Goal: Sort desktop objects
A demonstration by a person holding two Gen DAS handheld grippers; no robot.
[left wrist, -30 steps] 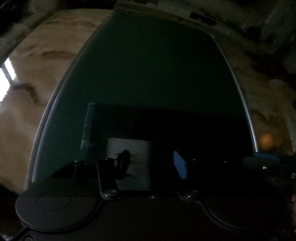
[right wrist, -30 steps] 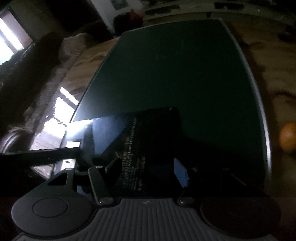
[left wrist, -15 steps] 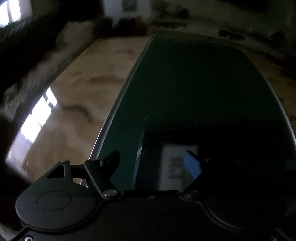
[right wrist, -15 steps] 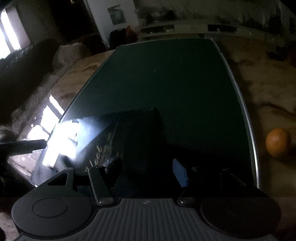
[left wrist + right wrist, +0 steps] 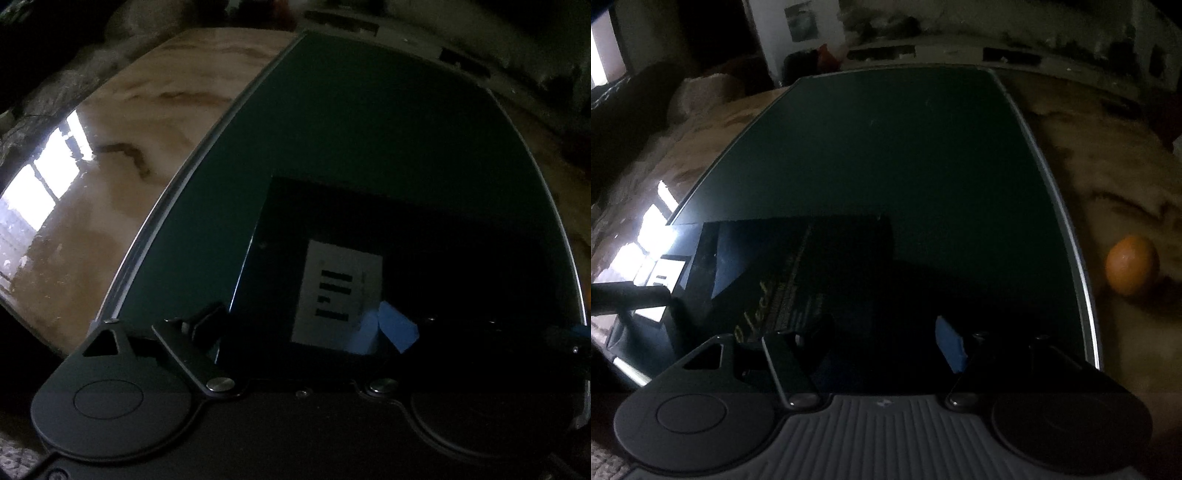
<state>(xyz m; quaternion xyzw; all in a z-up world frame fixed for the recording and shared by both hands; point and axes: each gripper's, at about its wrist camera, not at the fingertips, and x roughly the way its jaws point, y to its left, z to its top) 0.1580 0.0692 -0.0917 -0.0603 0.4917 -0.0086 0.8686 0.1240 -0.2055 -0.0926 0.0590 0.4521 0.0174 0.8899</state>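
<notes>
lying between the opening left hand-held gripper (image 5: 306, 325) fingers, seemingly untouched: dark book (image 5: 424, 236).

Glossy marble-look table (image 5: 122, 155), matt green mat (image 5: 369, 129)

Left gripper (image 5: 306, 325) jaws opening over black book (image 5: 332, 221) (white label).

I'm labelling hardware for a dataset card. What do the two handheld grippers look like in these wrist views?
The left gripper has a smooth black body with round disc-shaped caps, dark bar-shaped fingers on silver pivot screws and a blue pad on one finger. The right gripper looks alike, but its body has a grey ribbed panel bearing a small logo. No cables, hands or sleeves are clearly visible.
</notes>
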